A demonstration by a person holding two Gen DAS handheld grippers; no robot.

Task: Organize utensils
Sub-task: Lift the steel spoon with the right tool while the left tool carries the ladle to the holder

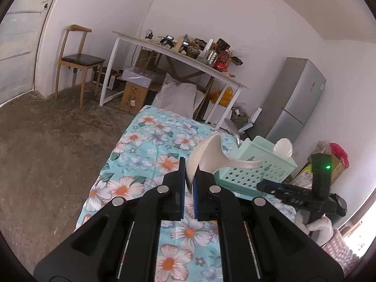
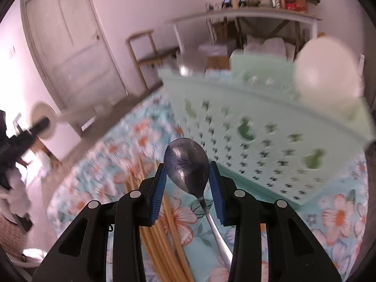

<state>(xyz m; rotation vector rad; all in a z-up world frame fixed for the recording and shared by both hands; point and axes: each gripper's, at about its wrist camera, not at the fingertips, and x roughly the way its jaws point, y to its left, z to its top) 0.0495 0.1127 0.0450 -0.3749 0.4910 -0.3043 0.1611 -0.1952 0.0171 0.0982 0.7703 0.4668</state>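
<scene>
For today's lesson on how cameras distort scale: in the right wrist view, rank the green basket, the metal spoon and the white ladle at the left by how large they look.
1. Green basket
2. Metal spoon, enlarged by nearness, held in the right gripper
3. White ladle, far and blurred

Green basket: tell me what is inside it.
From the green basket a white spoon bowl and a metal utensil stick up above the rim. The walls cover whatever lies lower inside.
</scene>
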